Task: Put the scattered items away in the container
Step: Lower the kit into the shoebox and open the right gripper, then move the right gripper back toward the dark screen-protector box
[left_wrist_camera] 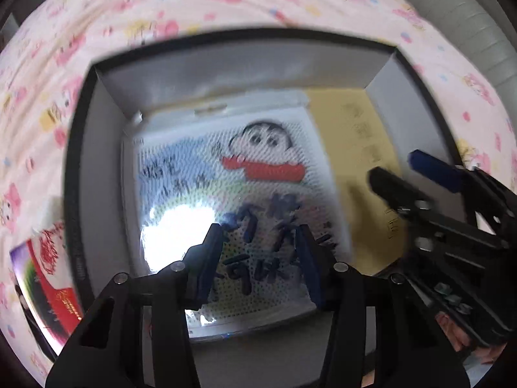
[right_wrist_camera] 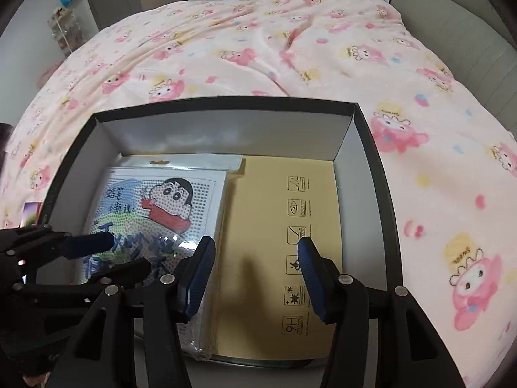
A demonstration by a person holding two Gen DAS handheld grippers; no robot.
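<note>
A black-rimmed box [left_wrist_camera: 80,168] [right_wrist_camera: 371,148] sits on the bed. Inside lies a plastic-wrapped cartoon bead picture [left_wrist_camera: 232,194] [right_wrist_camera: 152,207] on the left, resting on a tan flat package [left_wrist_camera: 362,148] [right_wrist_camera: 268,232] printed with icons. My left gripper [left_wrist_camera: 261,242] is open and empty, hovering over the picture. My right gripper [right_wrist_camera: 255,252] is open and empty above the tan package; it also shows in the left wrist view [left_wrist_camera: 397,168]. The left gripper shows at the lower left of the right wrist view [right_wrist_camera: 122,252].
A glossy red and purple card [left_wrist_camera: 48,274] [right_wrist_camera: 30,211] lies on the pink cartoon blanket [right_wrist_camera: 258,48] just outside the box's left wall. A grey padded headboard [right_wrist_camera: 452,42] borders the bed on the right. Cabinets and a shelf stand at the far end of the room.
</note>
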